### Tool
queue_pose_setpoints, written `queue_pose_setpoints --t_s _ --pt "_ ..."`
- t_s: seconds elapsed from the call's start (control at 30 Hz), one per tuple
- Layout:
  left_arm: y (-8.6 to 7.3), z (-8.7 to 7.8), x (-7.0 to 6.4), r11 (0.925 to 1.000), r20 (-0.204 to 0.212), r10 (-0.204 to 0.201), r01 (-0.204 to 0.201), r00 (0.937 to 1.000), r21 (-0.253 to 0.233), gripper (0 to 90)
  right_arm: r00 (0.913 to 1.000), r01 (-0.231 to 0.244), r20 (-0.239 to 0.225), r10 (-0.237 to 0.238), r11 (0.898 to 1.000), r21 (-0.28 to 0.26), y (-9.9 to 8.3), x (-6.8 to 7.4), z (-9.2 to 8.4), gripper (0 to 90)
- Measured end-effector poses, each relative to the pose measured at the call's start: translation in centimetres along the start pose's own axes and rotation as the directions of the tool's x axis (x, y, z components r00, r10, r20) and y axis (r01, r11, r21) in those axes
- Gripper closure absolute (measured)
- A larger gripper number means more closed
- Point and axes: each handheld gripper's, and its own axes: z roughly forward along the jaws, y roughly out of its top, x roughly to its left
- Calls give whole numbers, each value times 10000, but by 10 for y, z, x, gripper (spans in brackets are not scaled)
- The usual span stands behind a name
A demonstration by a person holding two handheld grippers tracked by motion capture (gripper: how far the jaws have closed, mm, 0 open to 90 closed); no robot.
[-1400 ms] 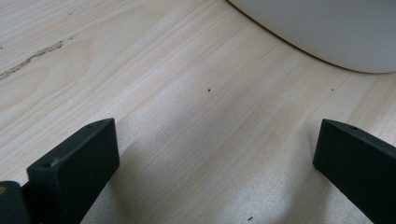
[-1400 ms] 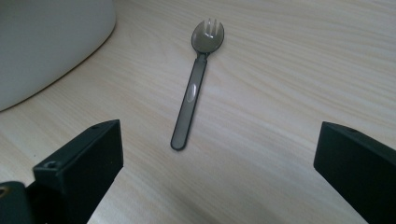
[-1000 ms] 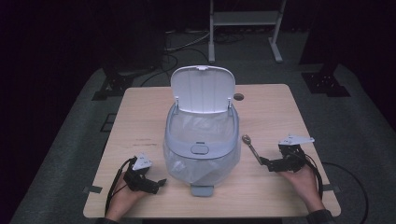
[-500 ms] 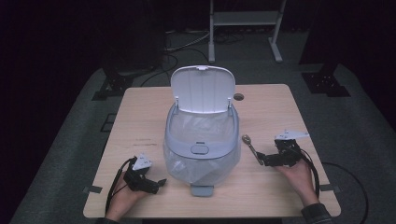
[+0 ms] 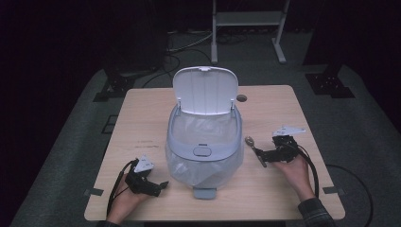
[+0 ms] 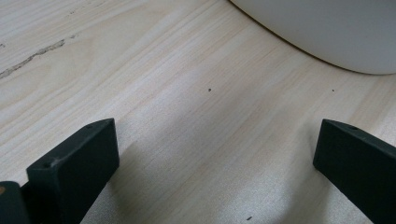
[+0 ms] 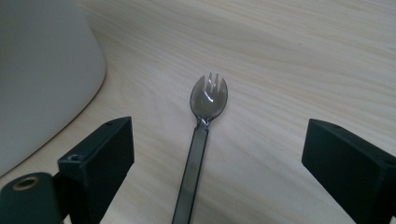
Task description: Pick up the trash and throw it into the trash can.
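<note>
At the near edge of the wooden table (image 5: pixel 142 118), the left gripper (image 5: pixel 156 185) rests low on the bare wood with its jaws wide apart and nothing between them, just beside the curved base of the pedal bin (image 5: pixel 204 146). On the other side, the right gripper (image 5: pixel 261 156) is also spread wide, and the dark plastic spork (image 7: pixel 198 144) lies flat on the table between its two jaws, the handle running toward the camera and the pronged bowl pointing away, near the wall of the bin. The jaws do not touch the spork yet. To grip it well, I think the right gripper should go down until the jaws almost meet the wood, keep the thin handle centred between them, and then close across the handle, not on the bowl, because such a flat, smooth piece can easily slip or turn. Farther back, the bin stands with its lid (image 5: pixel 205 90) raised upright and a clear bag lining the inside, ready to receive the spork.
</note>
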Motion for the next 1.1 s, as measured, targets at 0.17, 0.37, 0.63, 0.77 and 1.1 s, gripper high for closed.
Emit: queue_pose_setpoints --t_s 0.17,0.37,0.63,0.77,1.1 --pt "0 0 0 10000 -1 -4 4 10000 -1 0 9999 102 1 -102 9999 -3 5 1 10 129" --pt "0 0 0 10000 -1 -2 2 10000 2 0 9998 140 -170 -139 9999 63 7 3 23 188" --pt "0 0 0 10000 0 -2 2 10000 2 0 9997 143 -212 -138 9997 217 5 3 35 283" --pt "0 0 0 10000 -1 -2 2 10000 -1 0 9998 179 -98 -177 9996 223 3 4 40 363" --pt "0 0 0 10000 5 -6 6 10000 -3 0 9998 199 45 -201 9986 493 0 4 53 557"
